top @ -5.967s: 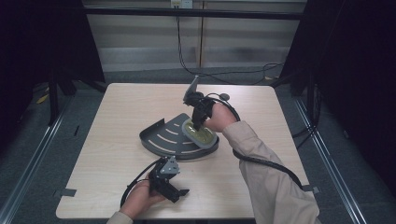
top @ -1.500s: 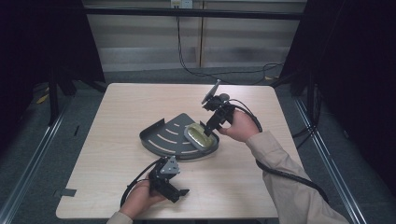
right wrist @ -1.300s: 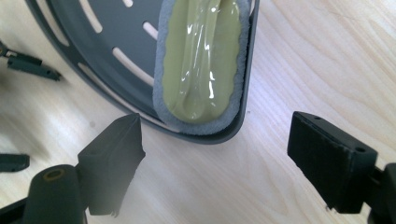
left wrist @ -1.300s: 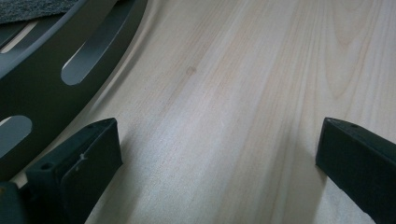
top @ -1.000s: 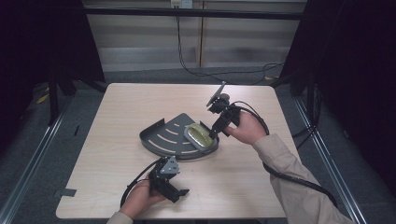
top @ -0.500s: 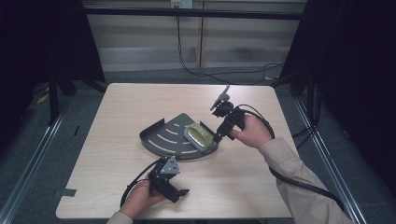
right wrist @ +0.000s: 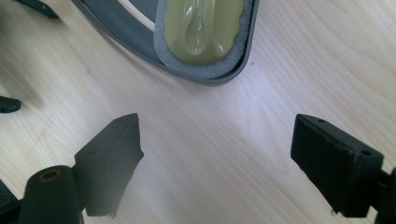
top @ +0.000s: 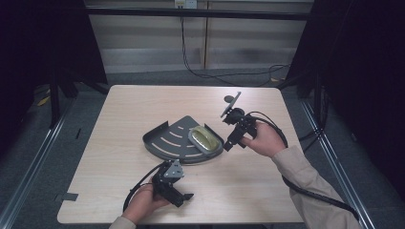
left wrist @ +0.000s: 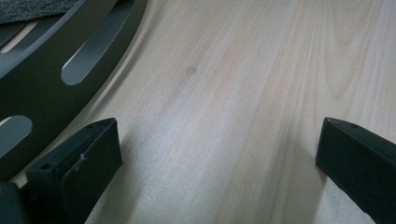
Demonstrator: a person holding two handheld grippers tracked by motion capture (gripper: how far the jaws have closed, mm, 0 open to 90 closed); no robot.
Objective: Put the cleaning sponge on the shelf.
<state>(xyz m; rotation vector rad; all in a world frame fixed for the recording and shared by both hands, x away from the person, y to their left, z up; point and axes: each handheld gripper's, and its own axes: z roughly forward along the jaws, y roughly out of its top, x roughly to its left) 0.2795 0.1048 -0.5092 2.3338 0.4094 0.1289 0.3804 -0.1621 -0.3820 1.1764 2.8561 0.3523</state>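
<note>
Hidden or cut off: in the left gripper view the dark grey fan-shaped tray (left wrist: 42, 60) is running out of frame at 10 o'clock, so just part of its slotted rim is showing; in the right gripper view the tray (right wrist: 116, 35) and the yellow-green sponge (right wrist: 205, 25) are being cropped at 12 o'clock. In the high view the person's arms are leaving the frame at 6 o'clock, and the jaw tips of both tools are too small to read there.

The sponge (top: 204, 139), edged in grey, is lying in the tray (top: 167, 140) at the tray's 3 o'clock end, near the middle of the table (top: 124, 109). The right hand-held gripper (top: 231, 143) is sitting just off the tray at 3 o'clock, its jaws standing wide apart over bare wood with nothing between them. The left hand-held gripper (top: 184, 196) is resting at 6 o'clock from the tray, jaws likewise spread and empty.

Against the earlier frames: the right hand-held gripper, once over the sponge, has been drawing away toward 3 o'clock; the sponge, tray and left hand-held gripper are staying put.
</note>
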